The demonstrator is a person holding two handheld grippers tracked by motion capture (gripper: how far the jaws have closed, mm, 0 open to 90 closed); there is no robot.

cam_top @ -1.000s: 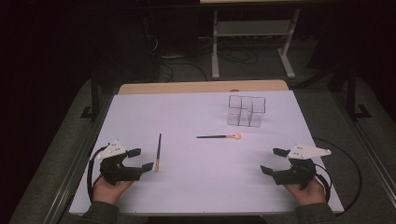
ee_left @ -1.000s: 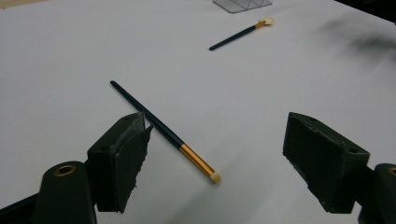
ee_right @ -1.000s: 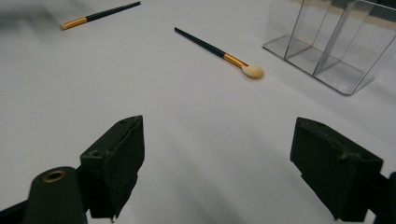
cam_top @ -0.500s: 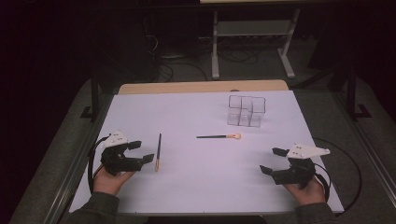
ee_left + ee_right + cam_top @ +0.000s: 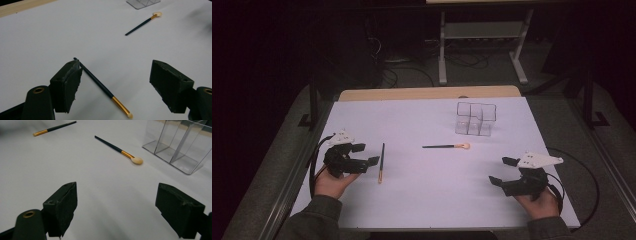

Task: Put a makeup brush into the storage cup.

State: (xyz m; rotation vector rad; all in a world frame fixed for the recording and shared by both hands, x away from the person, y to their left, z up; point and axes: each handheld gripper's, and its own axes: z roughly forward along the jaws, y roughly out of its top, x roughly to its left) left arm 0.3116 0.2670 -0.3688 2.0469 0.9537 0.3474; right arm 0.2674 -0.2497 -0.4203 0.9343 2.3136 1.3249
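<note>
Overhead, a white table [image 5: 422,200] carries two brushes and a clear organizer [image 5: 476,119]. The organizer stands toward the far right, divided into several compartments. One brush [image 5: 381,163] lies at the left, running roughly front to back with its gold end nearer the person. The other, a round-tipped brush [image 5: 446,146], lies near the middle, running left to right with its pale tip pointing right, in front of the organizer and apart from it. The left gripper [image 5: 365,154] sits at the left near edge, held by a hand [image 5: 330,183], its jaws spread apart and holding nothing, just left of the first brush. The right gripper [image 5: 503,171] sits at the right near edge in the other hand [image 5: 537,202], jaws likewise spread and empty, well apart from both brushes.

From the left gripper view, the left gripper [image 5: 115,87] stands released, its two black jaws wide apart. The brush [image 5: 102,88] lies on the table between them, slanting, its dark end right by the left-hand jaw; whether they touch I cannot tell. The round-tipped brush [image 5: 143,23] lies farther off, with a corner of the organizer [image 5: 143,3] beyond.

From the right gripper view, the right gripper [image 5: 116,211] is released too, bare table between its jaws. Ahead lie the round-tipped brush [image 5: 117,150], the organizer [image 5: 180,145] to its right, and the other brush [image 5: 53,128] far off.
</note>
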